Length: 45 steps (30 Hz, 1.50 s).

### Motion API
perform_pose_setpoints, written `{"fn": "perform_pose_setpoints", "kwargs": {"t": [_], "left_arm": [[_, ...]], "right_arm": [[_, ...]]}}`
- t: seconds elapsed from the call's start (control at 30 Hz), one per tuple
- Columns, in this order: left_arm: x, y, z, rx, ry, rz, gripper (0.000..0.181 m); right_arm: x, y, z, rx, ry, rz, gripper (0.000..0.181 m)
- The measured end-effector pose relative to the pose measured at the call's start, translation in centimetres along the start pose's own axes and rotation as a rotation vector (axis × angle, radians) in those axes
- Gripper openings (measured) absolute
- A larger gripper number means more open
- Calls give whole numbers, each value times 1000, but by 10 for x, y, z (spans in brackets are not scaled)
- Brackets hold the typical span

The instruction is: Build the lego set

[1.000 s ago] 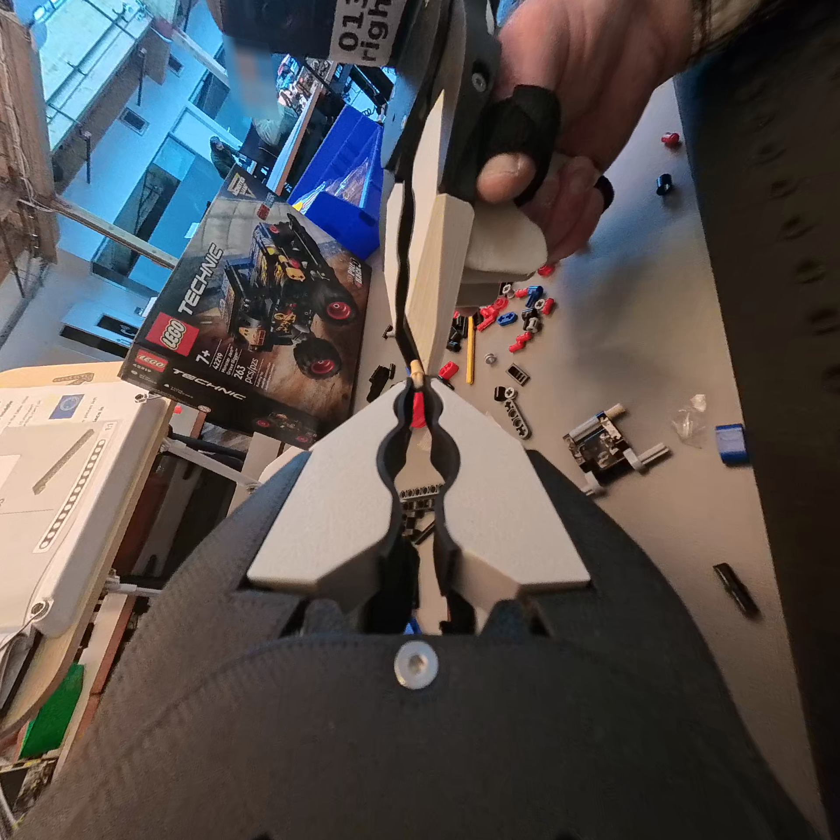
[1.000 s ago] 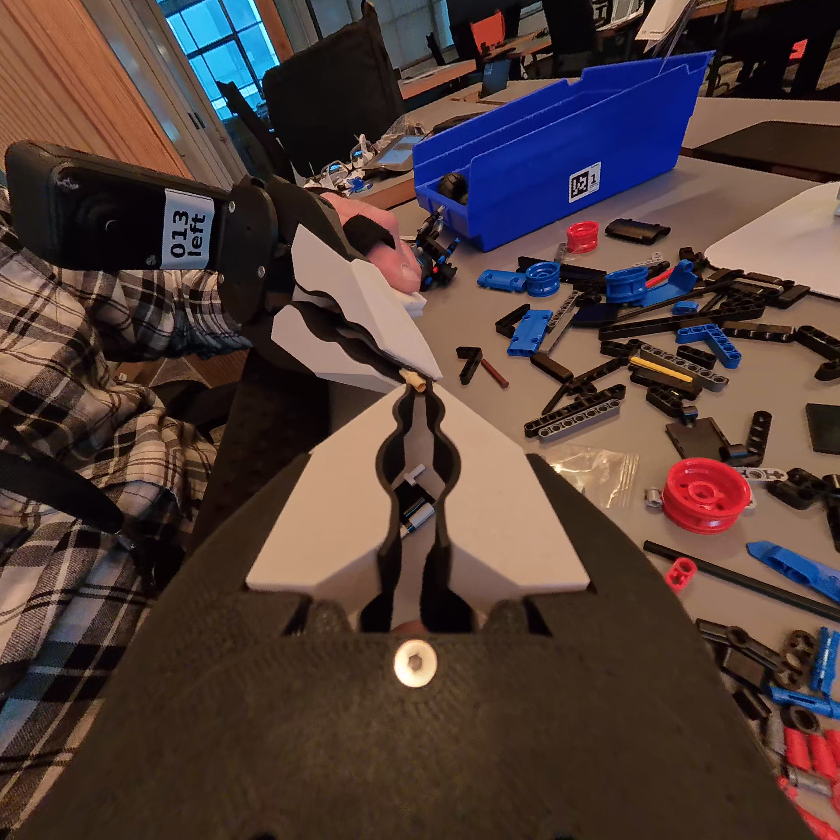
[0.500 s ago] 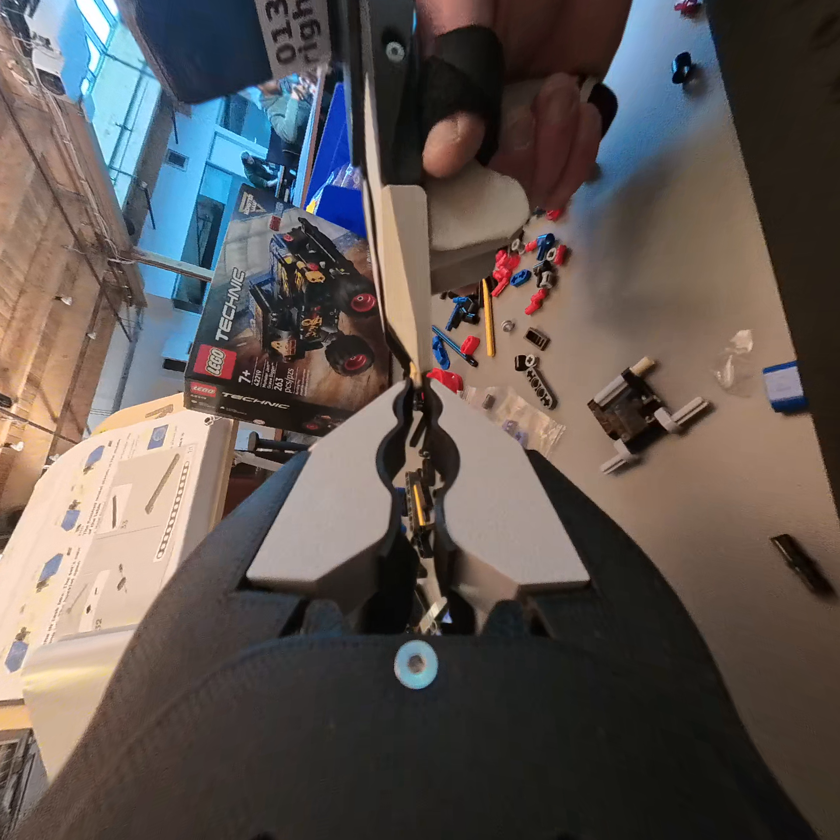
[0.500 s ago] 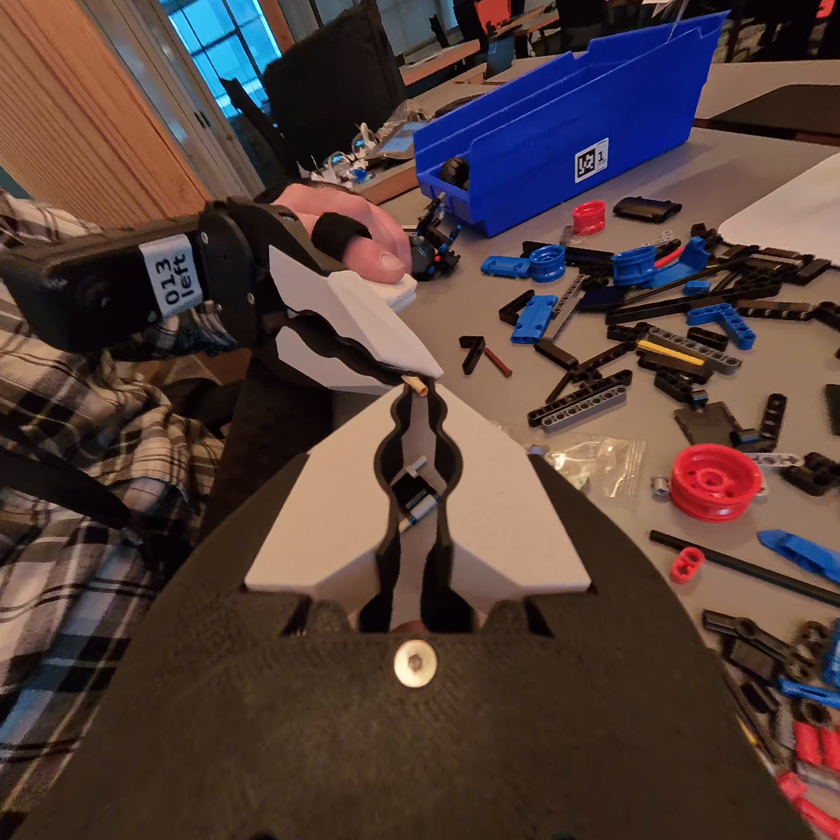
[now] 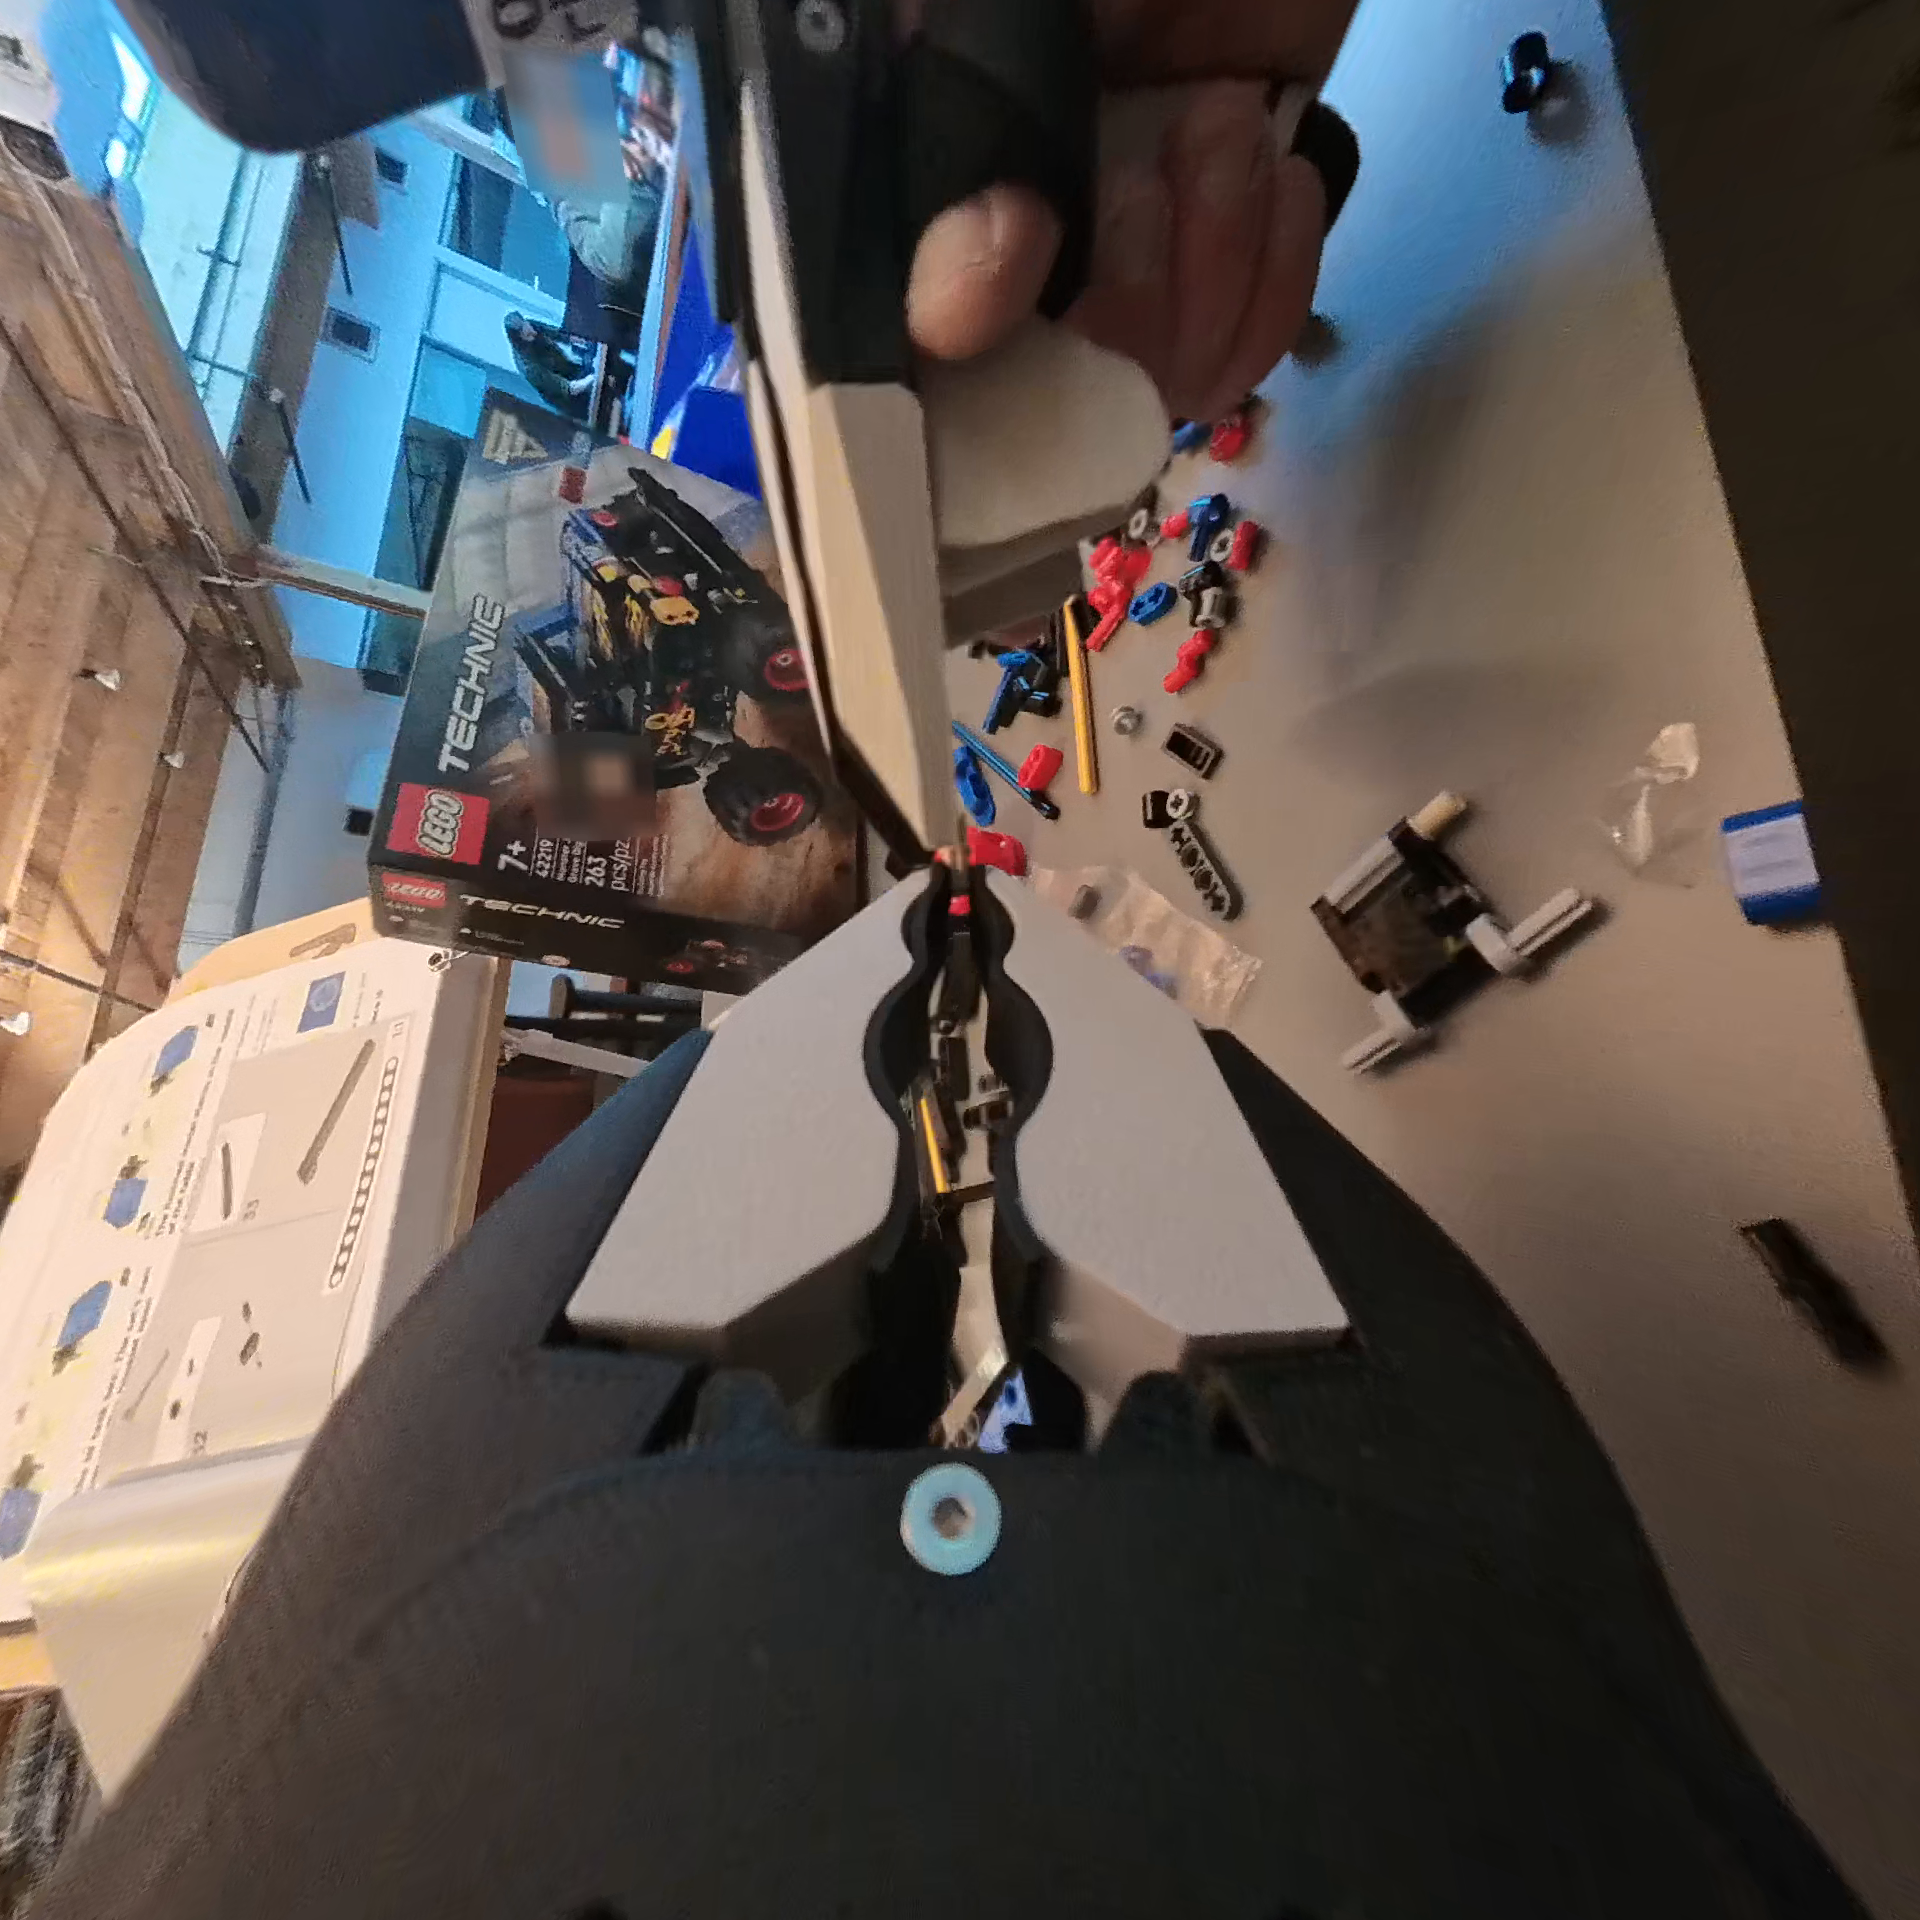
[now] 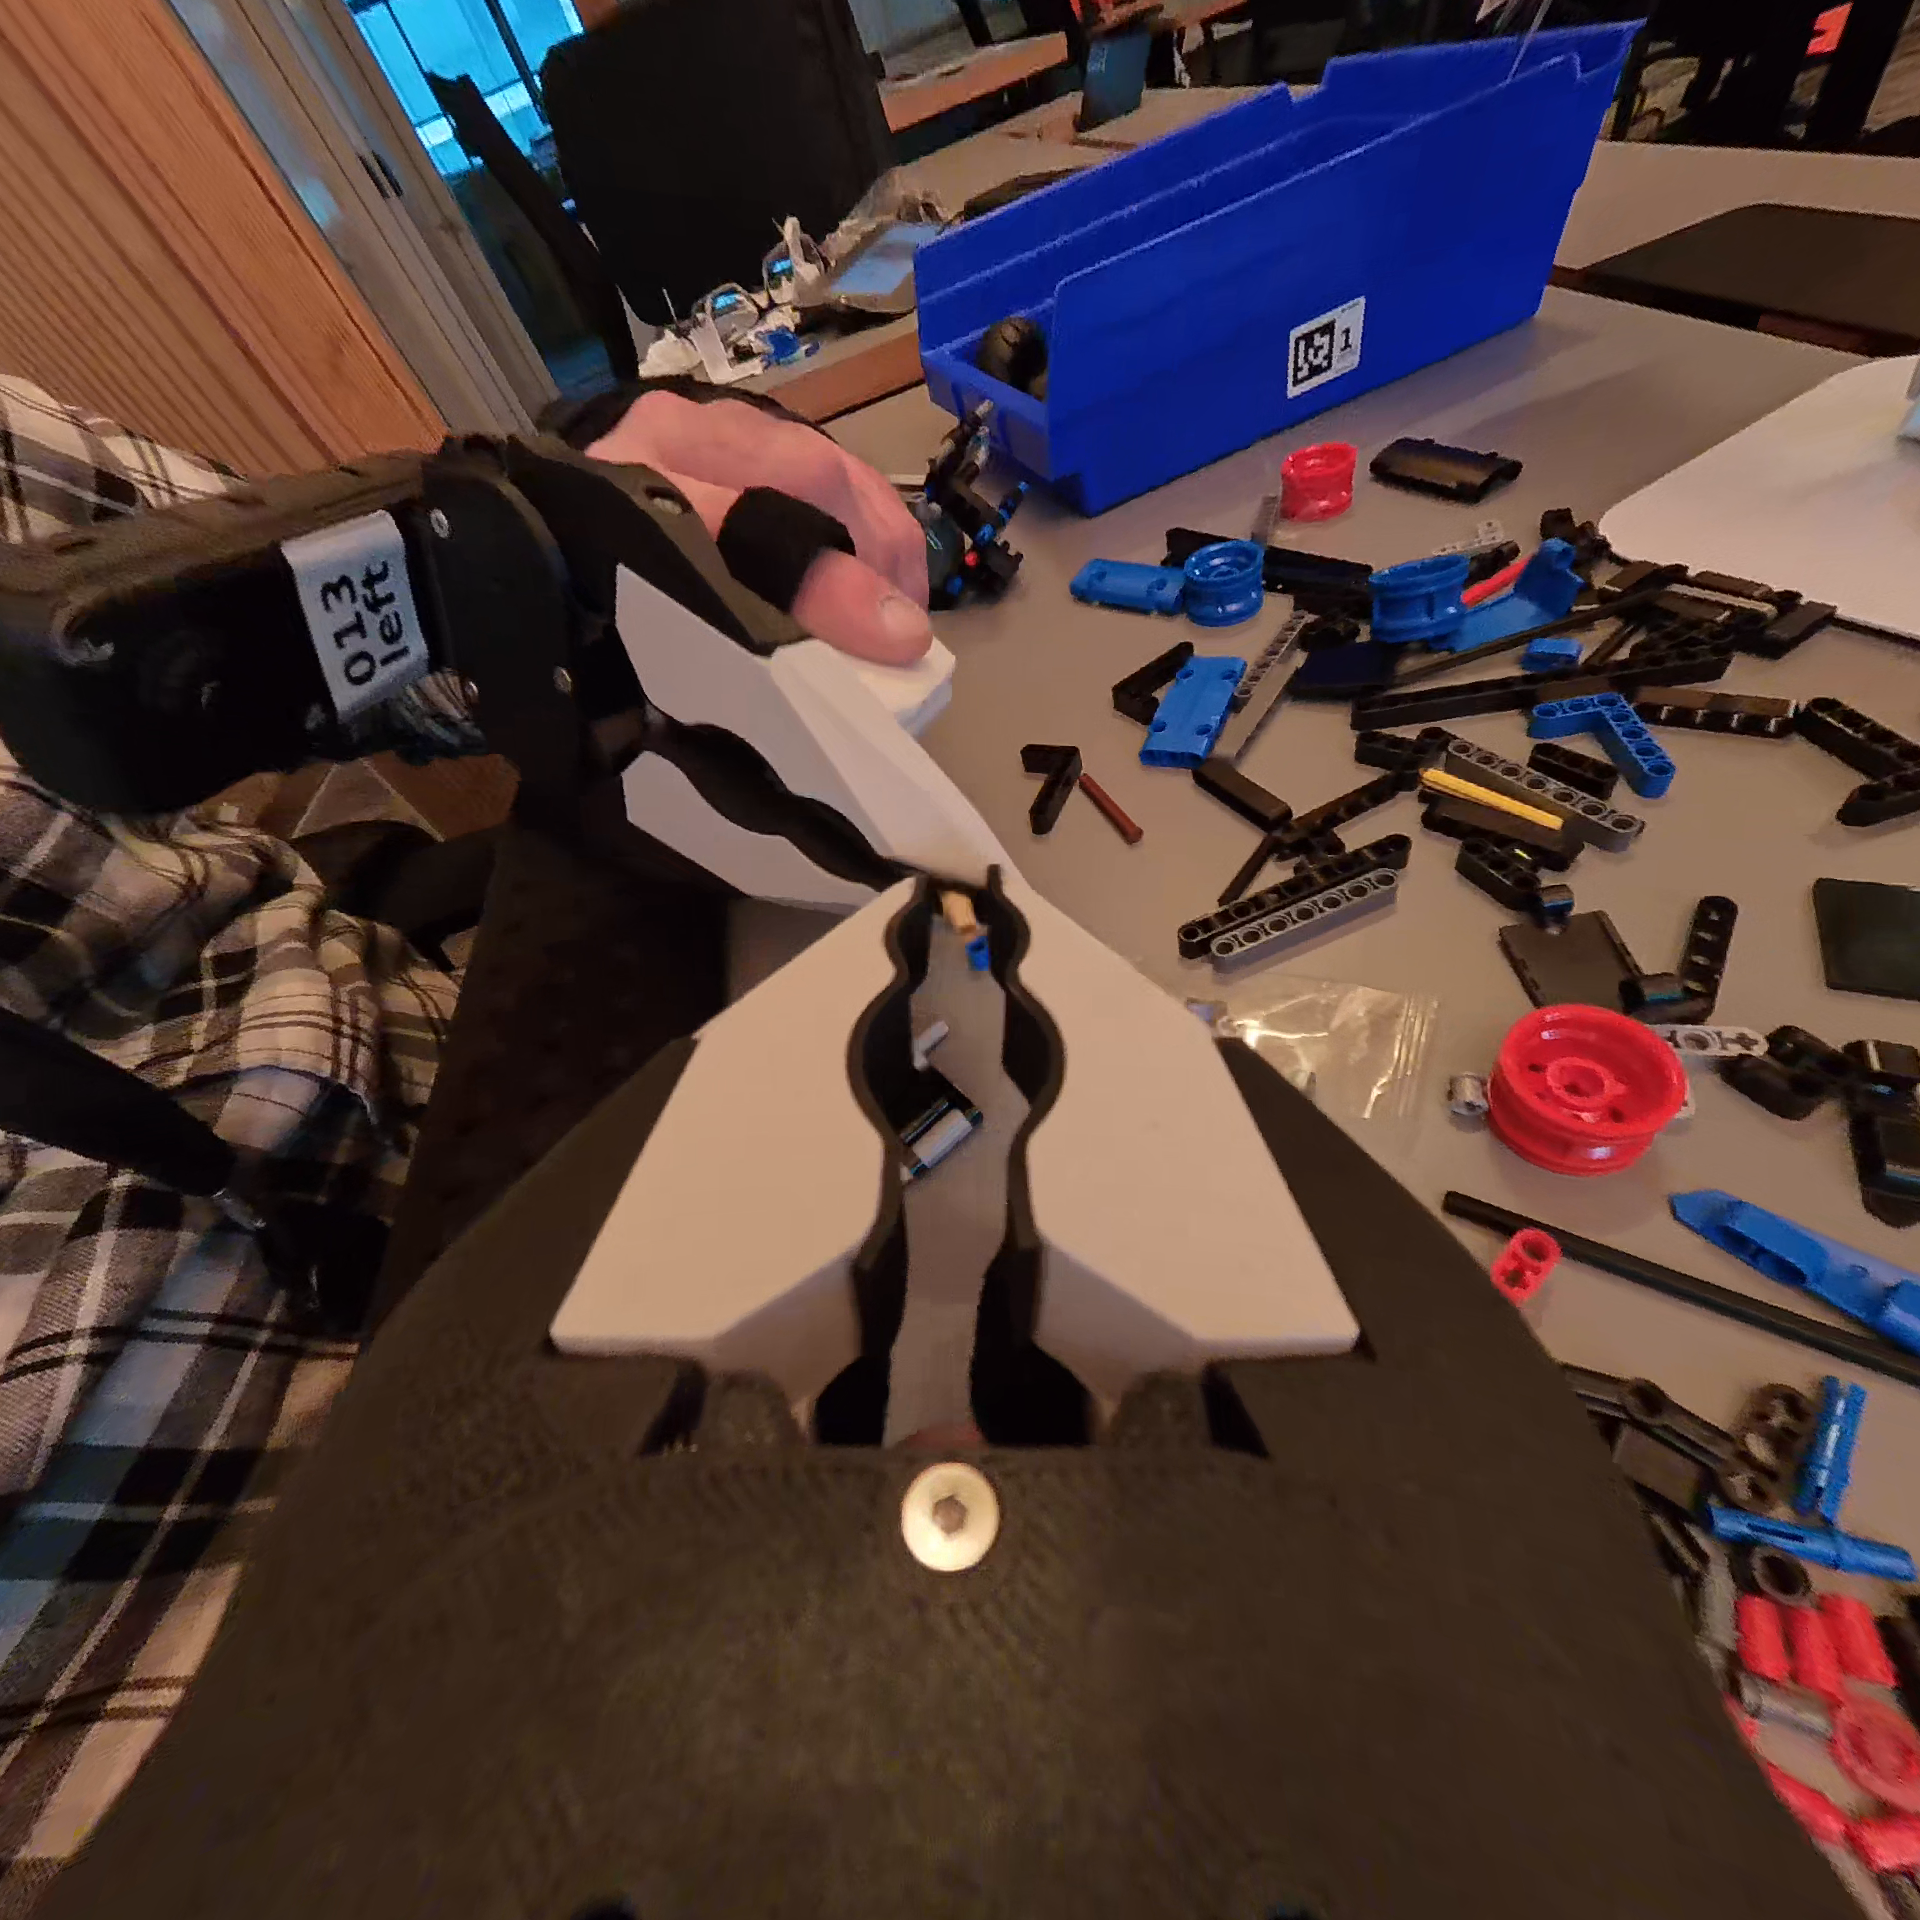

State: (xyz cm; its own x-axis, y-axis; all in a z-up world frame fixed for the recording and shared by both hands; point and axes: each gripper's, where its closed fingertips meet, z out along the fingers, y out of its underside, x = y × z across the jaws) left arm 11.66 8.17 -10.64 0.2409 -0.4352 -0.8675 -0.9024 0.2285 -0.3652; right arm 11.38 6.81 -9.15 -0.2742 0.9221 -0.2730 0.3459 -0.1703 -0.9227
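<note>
My left gripper is shut on a small red piece. My right gripper is shut on a short tan pin, with a small blue bit just behind it. The two grippers meet tip to tip above the grey table. The right gripper also shows in the left wrist view, coming down from above. The left gripper also shows in the right wrist view, coming in from the left. The contact between pin and red piece is hidden by the fingertips.
A small black and grey assembly lies on the table. Loose red, blue and black pieces, a red wheel and a plastic bag lie around. A blue bin, the set's box and an instruction booklet stand at the edges. Both grippers' tips are close together, under 4 cm apart.
Both grippers stayed tip to tip and shut. The left gripper has tilted, so the booklet now shows more. The tan pin now sits closer in against the left gripper's tips.
</note>
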Motion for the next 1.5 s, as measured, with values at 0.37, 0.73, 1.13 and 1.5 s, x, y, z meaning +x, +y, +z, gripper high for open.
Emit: {"fn": "perform_pose_setpoints", "kwargs": {"t": [0.37,0.73,1.13,1.5], "left_arm": [[-2,-3,-1,35,-5,-56,1],[-2,-9,-3,90,23,-154,1],[-2,-17,-8,187,116,-339,1],[1,-21,-11,251,222,-489,2]], "right_arm": [[-1,-2,-3,18,-27,9,7],[-9,-4,-6,31,-54,-41,7],[-15,-5,-8,39,-57,-132,5],[-20,-4,-8,23,-21,-264,6]]}}
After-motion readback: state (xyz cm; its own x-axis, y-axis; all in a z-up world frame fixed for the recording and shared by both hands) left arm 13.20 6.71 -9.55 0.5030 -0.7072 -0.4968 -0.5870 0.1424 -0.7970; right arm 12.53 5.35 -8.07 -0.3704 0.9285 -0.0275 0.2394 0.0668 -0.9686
